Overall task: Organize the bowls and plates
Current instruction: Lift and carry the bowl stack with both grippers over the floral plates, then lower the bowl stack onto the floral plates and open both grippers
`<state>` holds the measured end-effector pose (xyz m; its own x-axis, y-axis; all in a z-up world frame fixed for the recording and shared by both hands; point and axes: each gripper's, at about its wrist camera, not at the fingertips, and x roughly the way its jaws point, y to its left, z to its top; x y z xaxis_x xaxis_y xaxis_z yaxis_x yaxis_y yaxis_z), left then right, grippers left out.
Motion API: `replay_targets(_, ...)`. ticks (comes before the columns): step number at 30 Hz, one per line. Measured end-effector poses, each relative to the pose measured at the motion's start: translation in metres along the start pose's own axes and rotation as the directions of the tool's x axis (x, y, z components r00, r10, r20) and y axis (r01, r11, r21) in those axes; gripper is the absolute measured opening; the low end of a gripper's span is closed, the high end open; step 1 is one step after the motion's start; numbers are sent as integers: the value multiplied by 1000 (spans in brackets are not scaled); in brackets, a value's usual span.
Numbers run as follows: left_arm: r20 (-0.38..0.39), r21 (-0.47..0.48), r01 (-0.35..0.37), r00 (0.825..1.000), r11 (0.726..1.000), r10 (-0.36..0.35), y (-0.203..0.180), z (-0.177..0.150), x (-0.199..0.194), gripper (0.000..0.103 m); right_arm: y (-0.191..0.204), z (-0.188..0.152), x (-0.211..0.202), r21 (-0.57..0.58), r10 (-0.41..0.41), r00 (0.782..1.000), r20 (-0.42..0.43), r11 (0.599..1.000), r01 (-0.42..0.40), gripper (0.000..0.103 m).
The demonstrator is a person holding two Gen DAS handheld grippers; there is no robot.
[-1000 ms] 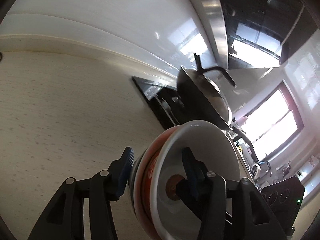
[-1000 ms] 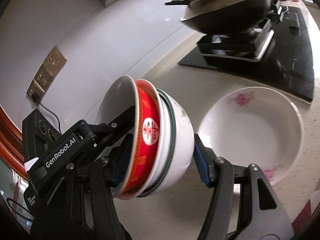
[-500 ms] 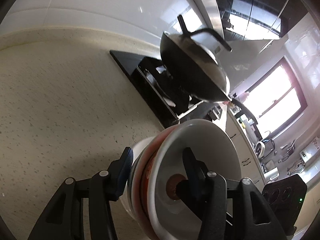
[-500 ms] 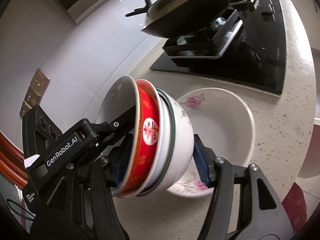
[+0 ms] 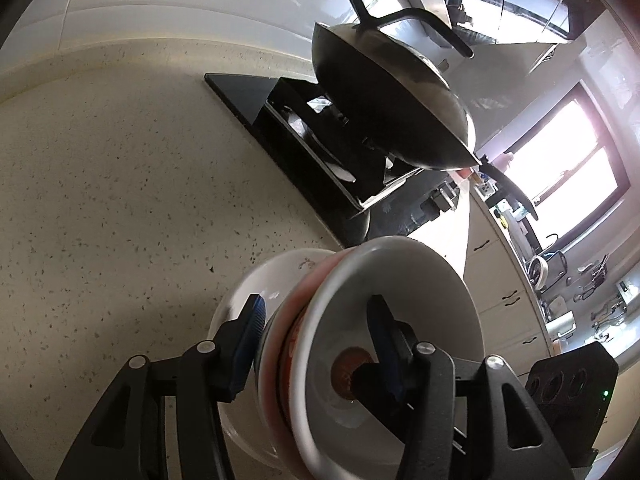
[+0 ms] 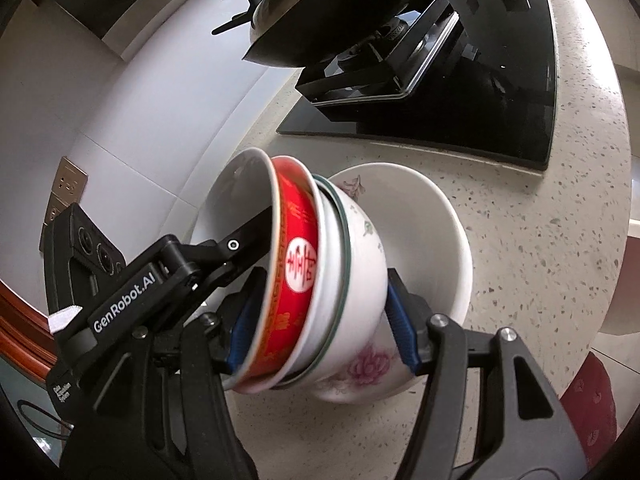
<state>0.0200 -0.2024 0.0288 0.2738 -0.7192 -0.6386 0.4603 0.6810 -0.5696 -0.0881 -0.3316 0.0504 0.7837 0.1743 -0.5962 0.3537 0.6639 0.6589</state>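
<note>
Both tools clamp a nested stack of bowls [image 6: 316, 280] tipped on its side at lower centre of the frame, the left tool [image 5: 316, 344] and the right tool [image 6: 320, 312] gripping across it, over a flowered white dish [image 6: 424, 232] on the speckled bench [image 6: 540, 240], wok [image 6: 332, 12] at upper centre.

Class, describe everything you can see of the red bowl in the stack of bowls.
The red bowl looks glazed, with gold patterning and a white roundel bearing a red character. It is tipped on its side, nested between a white bowl inside it and a green-rimmed bowl outside. The left gripper and right gripper both clamp the stack, above a flowered dish on the counter.
</note>
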Motion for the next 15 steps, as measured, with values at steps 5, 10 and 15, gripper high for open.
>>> replay_targets(5, 13, 1, 28, 1000, 1000, -28, 0, -2, 0, 56, -3, 0, -1, 2, -8, 1000, -1, 1000, 8, 64)
replay_targets(10, 13, -13, 72, 997, 997, -71, 2, -2, -1, 58, -2, 0, -3, -6, -14, 1000, -2, 1000, 14, 66)
replay_targets(15, 65, 14, 80, 995, 997, -81, -1, 0, -13, 66, 4, 2, -8, -57, -56, 998, 12, 997, 56, 72)
